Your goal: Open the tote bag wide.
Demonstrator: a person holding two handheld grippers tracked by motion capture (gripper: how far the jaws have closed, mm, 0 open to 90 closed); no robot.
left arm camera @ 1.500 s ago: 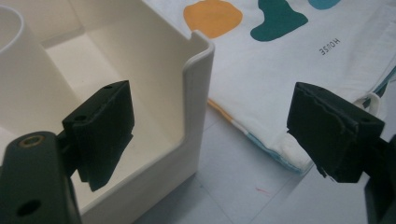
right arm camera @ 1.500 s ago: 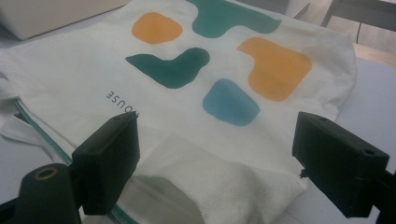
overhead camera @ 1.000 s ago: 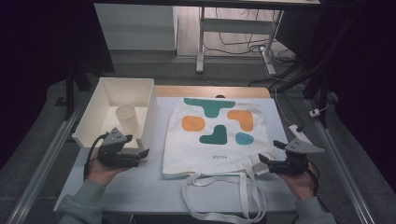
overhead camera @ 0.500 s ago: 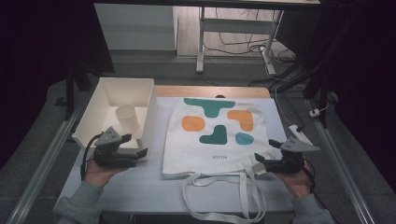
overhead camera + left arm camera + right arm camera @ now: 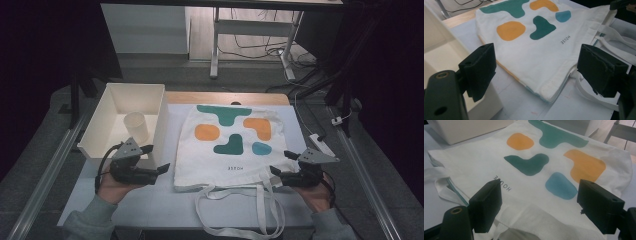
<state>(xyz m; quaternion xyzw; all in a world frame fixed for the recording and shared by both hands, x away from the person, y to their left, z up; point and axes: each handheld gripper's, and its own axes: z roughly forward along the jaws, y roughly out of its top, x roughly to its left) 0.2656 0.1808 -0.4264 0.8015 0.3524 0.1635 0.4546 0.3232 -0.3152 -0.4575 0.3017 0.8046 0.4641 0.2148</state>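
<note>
A white tote bag [image 5: 230,150] printed with teal, orange and blue shapes lies flat on the table, its long handles [image 5: 240,212] trailing toward the front edge. My left gripper [image 5: 159,158] is open beside the bag's lower left corner, with nothing between the jaws. In the left gripper view the left gripper [image 5: 540,72] frames that corner of the bag [image 5: 531,45]. My right gripper [image 5: 280,162] is open at the lower right corner. In the right gripper view the right gripper [image 5: 542,206] hovers just over the bag [image 5: 524,170].
A white bin [image 5: 114,90] stands at the left of the table with a pale cup [image 5: 136,127] inside, close behind my left gripper. A white cable and plug [image 5: 320,142] lie along the table's right edge. A desk frame and cables are on the floor beyond.
Both grippers have shifted slightly inward toward the bag's lower corners. The bag has not moved.
</note>
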